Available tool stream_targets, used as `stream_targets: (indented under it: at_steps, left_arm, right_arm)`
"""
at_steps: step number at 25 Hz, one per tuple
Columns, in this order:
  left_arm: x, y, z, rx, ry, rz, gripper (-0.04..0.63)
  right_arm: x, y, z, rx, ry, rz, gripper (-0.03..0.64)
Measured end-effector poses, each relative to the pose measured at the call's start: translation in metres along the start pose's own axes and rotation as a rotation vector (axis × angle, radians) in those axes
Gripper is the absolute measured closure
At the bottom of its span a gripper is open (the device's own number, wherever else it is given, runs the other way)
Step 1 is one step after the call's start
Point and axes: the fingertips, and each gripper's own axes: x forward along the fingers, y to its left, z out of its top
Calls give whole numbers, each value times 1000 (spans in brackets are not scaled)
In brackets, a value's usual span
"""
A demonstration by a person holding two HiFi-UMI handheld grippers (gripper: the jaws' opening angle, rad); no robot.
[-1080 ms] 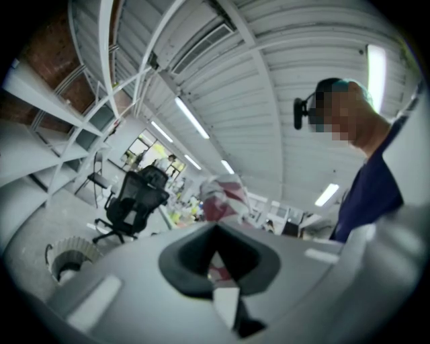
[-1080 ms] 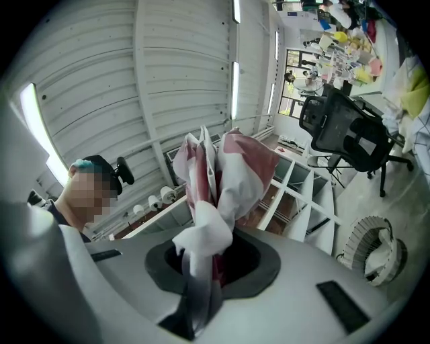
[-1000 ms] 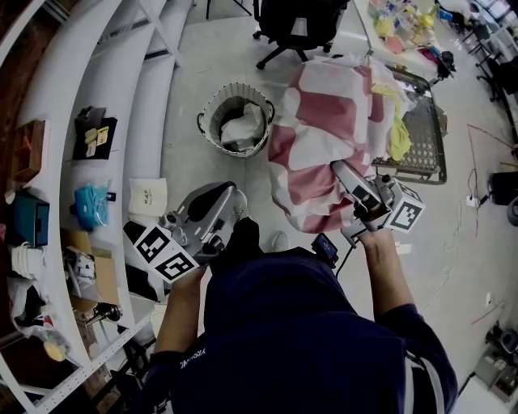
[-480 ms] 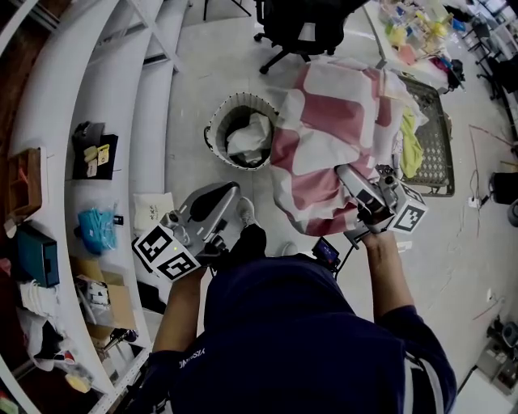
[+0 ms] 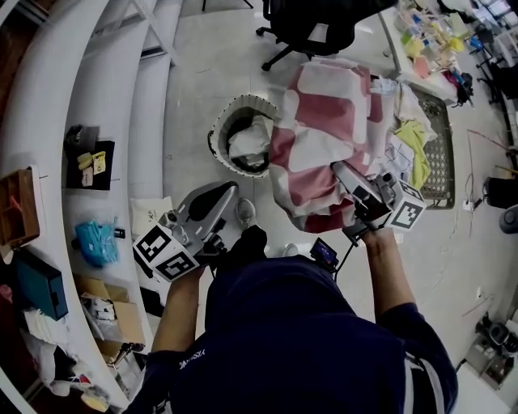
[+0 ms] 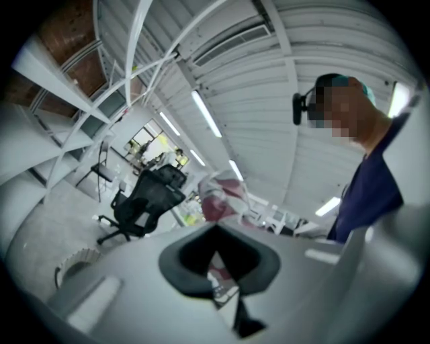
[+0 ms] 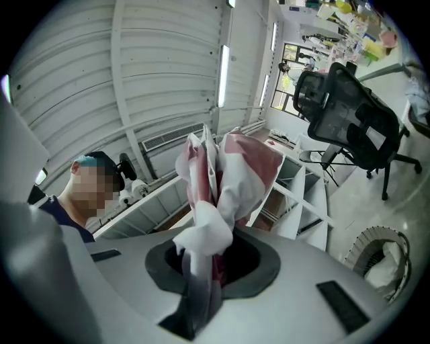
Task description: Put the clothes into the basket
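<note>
A big pink-and-white checked cloth (image 5: 324, 137) hangs bunched from my right gripper (image 5: 344, 171), which is shut on a fold of it; in the right gripper view the cloth (image 7: 228, 168) rises out of the jaws of the right gripper (image 7: 205, 259). The round white-rimmed basket (image 5: 220, 141) stands on the floor just left of the cloth, with white clothes inside. My left gripper (image 5: 227, 192) is held lower left of the basket, jaws together and holding nothing. The left gripper view shows the left gripper (image 6: 225, 269), the cloth (image 6: 222, 195) and the basket (image 6: 77, 265).
White curved shelves (image 5: 105, 121) with boxes and bags run along the left. A black office chair (image 5: 312, 24) stands beyond the basket. A wire rack (image 5: 441, 154) holding a yellow garment (image 5: 417, 141) sits at the right, and cluttered tables are behind it.
The shelves and floor have slid past in the head view as both grippers travelled along together. The basket sits a little nearer. The right gripper kept the cloth; the left stayed shut.
</note>
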Motion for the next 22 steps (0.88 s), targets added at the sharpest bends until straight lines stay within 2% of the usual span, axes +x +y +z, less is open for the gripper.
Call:
stream_targets:
  at_steps: [14, 22]
  left_arm:
    - [11, 97, 57, -7, 29, -37, 603]
    - [14, 103, 59, -20, 41, -51, 603]
  right_arm:
    - [73, -58, 10, -11, 17, -124, 555]
    - [80, -70, 11, -24, 39, -169, 555]
